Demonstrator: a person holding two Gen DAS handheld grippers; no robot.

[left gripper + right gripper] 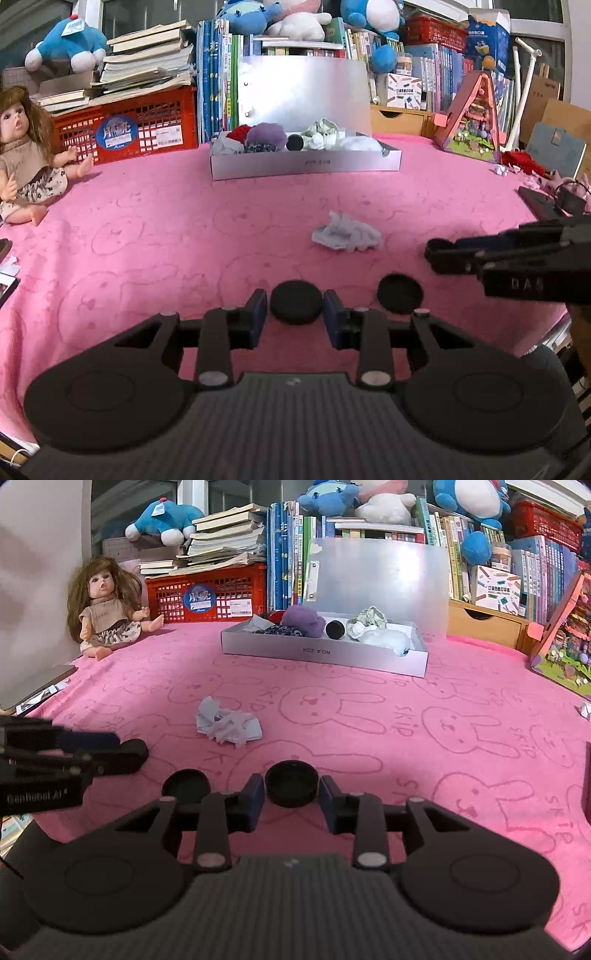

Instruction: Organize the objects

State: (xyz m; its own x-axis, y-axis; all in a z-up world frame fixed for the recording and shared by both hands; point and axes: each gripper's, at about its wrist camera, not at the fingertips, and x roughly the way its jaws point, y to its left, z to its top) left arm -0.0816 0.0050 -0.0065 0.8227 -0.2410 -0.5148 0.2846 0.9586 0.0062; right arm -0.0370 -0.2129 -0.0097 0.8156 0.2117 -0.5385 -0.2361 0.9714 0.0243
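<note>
Two black round caps lie on the pink cloth. My left gripper (295, 314) is open with one cap (296, 301) between its blue pads, small gaps on both sides. My right gripper (291, 792) is open around the other cap (291, 783), also seen right of the left one (400, 293). A crumpled white paper (346, 234) lies beyond them, also in the right wrist view (229, 725). A grey open box (306, 166) at the back holds balls of fabric, paper and a black cap (294, 142).
A doll (26, 158) sits at the far left by a red crate (144, 125). Books and plush toys line the back. A pink triangular dollhouse (476, 118) stands at the right. The cloth's near left edge has a tablet (33, 686).
</note>
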